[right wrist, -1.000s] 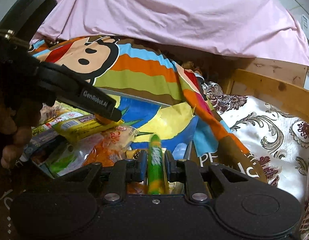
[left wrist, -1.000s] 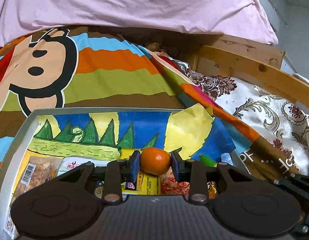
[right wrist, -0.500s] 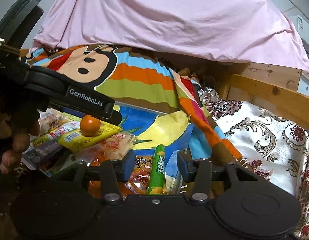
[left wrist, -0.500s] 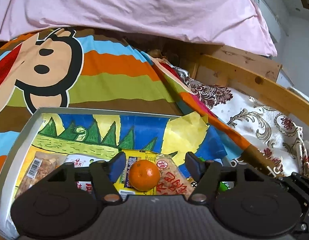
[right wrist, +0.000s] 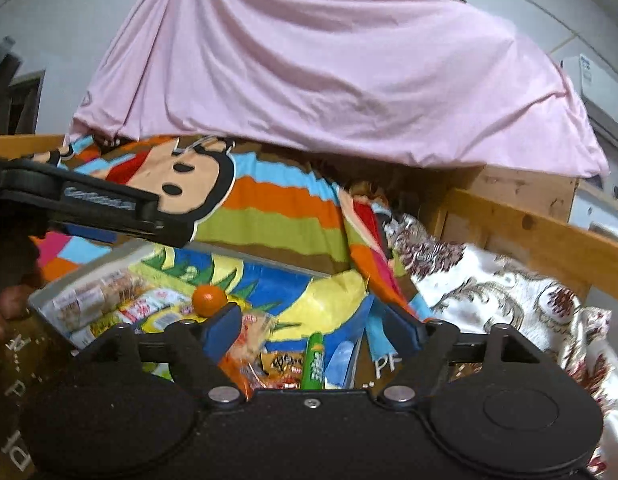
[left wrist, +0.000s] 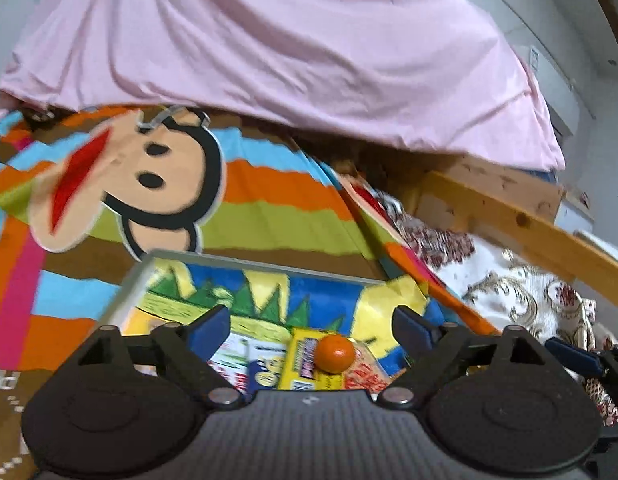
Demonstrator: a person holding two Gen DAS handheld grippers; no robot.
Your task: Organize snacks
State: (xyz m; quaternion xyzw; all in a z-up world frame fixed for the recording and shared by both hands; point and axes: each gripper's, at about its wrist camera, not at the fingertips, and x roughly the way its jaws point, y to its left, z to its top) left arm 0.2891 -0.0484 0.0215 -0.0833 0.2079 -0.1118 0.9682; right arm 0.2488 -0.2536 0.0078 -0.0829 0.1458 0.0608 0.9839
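A small orange tangerine (left wrist: 335, 353) lies on a yellow snack packet (left wrist: 305, 364) inside the grey box (left wrist: 129, 280) lined with a colourful drawing; it also shows in the right wrist view (right wrist: 209, 300). My left gripper (left wrist: 311, 326) is open and empty, raised above the tangerine. A green stick snack (right wrist: 313, 360) lies among packets at the box's right end. My right gripper (right wrist: 311, 330) is open and empty above it. The left gripper's body (right wrist: 93, 200) crosses the right wrist view.
Several snack packets (right wrist: 109, 300) fill the box. It rests on a striped cartoon monkey blanket (left wrist: 169, 184). A pink sheet (left wrist: 289, 40) hangs behind. A wooden bed rail (left wrist: 529, 232) and a floral cloth (left wrist: 509, 292) lie to the right.
Both grippers opened: the left let go of the tangerine, the right let go of the green stick. Both then lifted up and back from the box.
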